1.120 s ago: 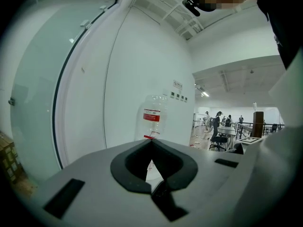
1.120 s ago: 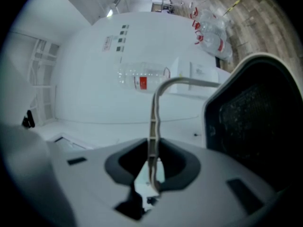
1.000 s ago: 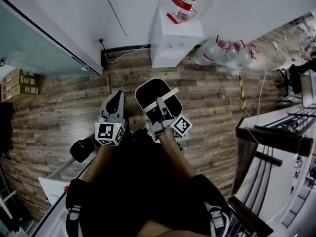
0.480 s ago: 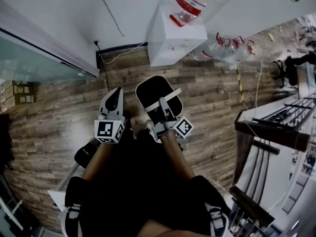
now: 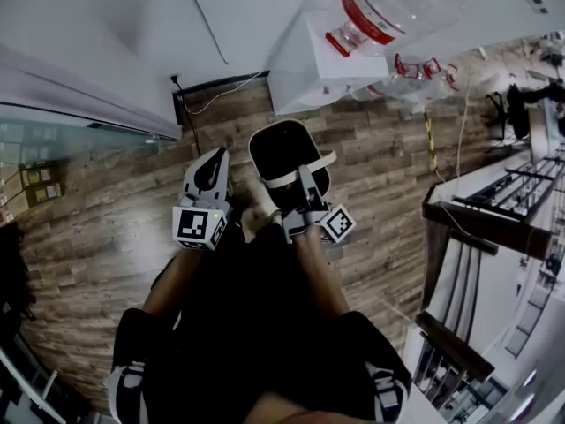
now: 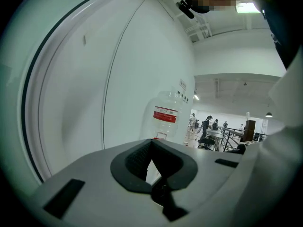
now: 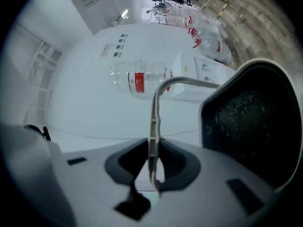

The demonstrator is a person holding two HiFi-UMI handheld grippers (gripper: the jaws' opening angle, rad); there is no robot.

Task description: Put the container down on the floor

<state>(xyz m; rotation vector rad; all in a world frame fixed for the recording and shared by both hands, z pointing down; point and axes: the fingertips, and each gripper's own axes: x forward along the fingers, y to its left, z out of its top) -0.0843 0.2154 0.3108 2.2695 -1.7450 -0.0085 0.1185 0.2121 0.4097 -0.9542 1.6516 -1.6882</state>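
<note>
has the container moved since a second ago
Yes. The container, held by the right gripper, is nearer the white water dispenser than before.

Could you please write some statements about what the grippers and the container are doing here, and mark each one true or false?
1. The right gripper grips the container by its white handle. True.
2. The container stands on the floor. False: it hangs from the gripper above the wooden floor.
3. The left gripper holds a bottle. False: nothing is between its jaws.
4. A large water bottle sits upturned on the white dispenser. True.
</note>
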